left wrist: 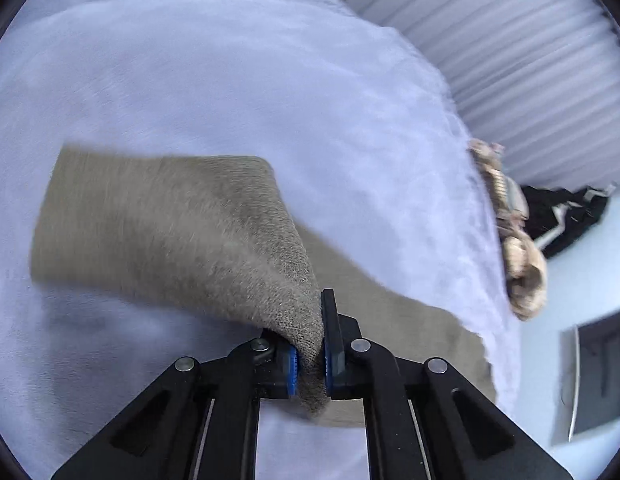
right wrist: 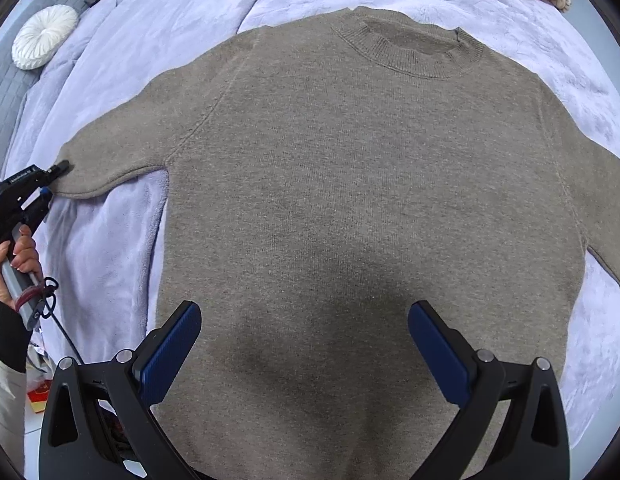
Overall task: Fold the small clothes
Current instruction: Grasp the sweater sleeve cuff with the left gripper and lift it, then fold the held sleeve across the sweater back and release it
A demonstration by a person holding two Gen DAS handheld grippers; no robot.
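Lying flat taupe knit sweater [right wrist: 349, 200], sleeve pinched by left hand-held gripper [left wrist: 310, 354]

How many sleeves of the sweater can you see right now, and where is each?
2. One sleeve stretches out at the picture's left, its end pinched in the left tongs. The other sleeve runs off the right edge, its cuff hidden.

A taupe knit sweater [right wrist: 349, 200] lies flat, front up, on a lilac blanket [right wrist: 549, 60] — collar far, one sleeve [left wrist: 170, 220] pinched and lifted.
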